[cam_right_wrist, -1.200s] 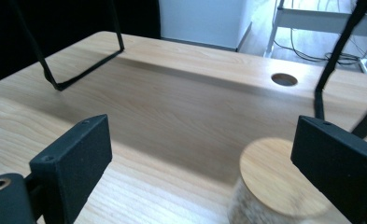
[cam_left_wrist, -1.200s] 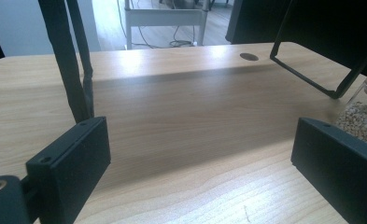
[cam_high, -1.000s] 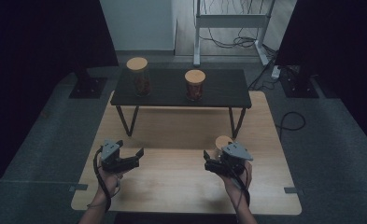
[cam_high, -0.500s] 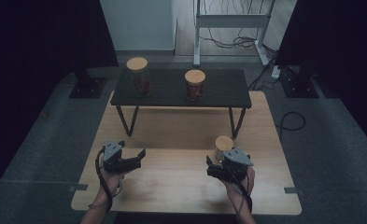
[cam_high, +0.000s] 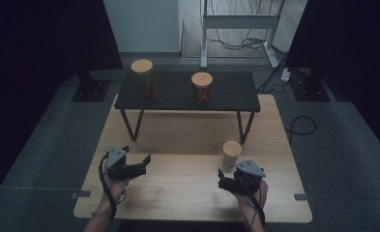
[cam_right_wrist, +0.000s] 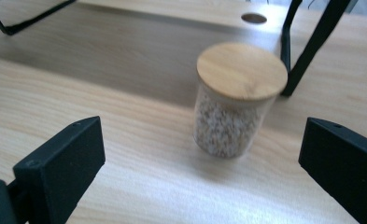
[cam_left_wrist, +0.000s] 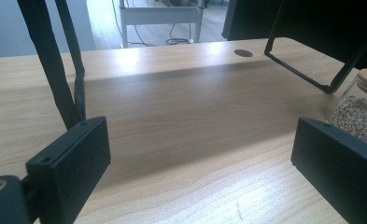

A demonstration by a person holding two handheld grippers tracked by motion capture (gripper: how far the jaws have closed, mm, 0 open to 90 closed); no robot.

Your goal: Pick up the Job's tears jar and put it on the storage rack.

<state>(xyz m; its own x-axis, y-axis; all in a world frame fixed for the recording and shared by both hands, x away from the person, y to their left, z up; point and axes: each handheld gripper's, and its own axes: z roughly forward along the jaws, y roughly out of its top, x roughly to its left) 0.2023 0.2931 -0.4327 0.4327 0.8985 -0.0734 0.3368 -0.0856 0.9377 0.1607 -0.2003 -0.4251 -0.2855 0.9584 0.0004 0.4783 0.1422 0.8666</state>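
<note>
A small jar (cam_high: 231, 153) with a wooden lid stands on the light wooden table (cam_high: 178, 183), near a leg of the low black bench (cam_high: 226, 94). The right gripper (cam_high: 225, 179) is just beside the jar, not touching it. Its jaws have just been opening and now stand wide apart, holding nothing. The left gripper (cam_high: 146, 162) is well apart from the jar, its jaws wide open and empty too.

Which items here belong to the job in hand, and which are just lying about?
In the job:
- right gripper, open, jaws just been opening
- grain jar, standing free ahead of it

Lying about:
- two jars on the black shelf
- left gripper, open
</note>
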